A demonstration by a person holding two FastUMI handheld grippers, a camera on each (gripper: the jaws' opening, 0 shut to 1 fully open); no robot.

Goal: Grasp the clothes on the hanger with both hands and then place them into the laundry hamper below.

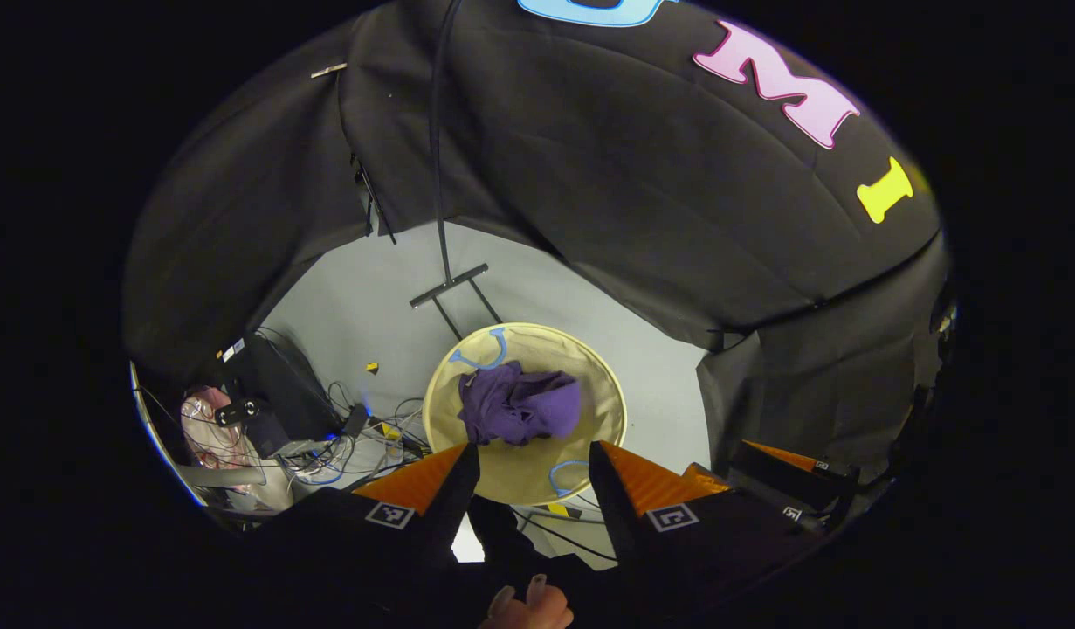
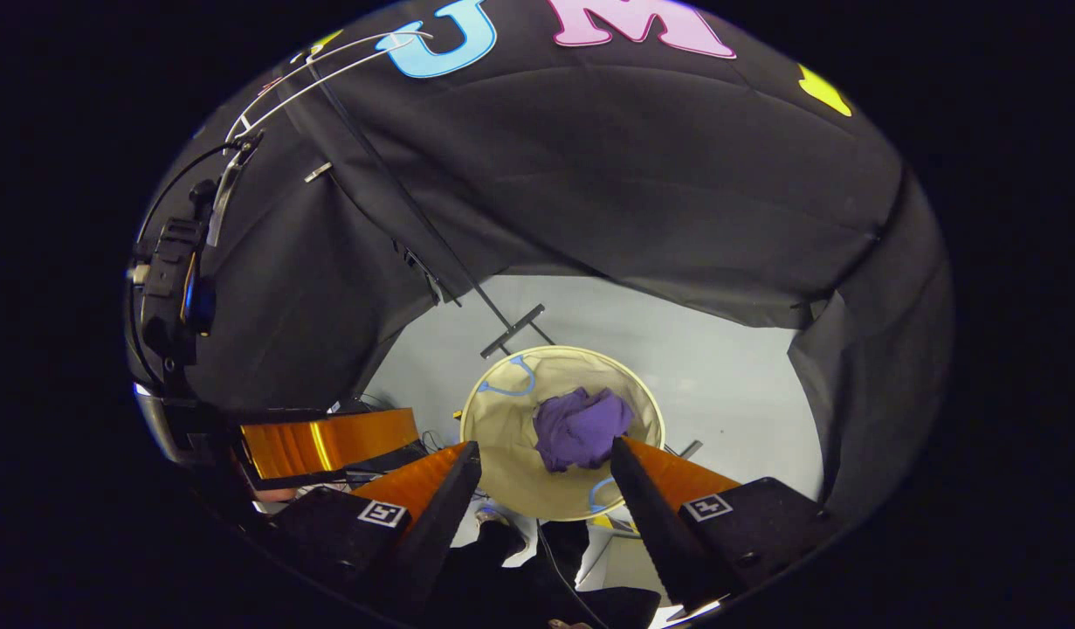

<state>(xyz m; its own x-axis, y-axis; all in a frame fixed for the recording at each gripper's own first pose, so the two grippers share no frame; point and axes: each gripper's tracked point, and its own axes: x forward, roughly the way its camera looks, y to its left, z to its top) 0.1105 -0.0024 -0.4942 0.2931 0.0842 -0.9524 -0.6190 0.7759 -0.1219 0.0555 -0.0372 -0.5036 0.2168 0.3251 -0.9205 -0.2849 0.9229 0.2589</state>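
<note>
Below, the round cream fabric laundry hamper (image 1: 611,397) holds a crumpled purple garment (image 1: 520,404). Left gripper (image 1: 530,450) and right gripper (image 2: 546,447) both hang above it, fingers apart, gripping nothing.

No readable text, labels or numbers anywhere.
</note>
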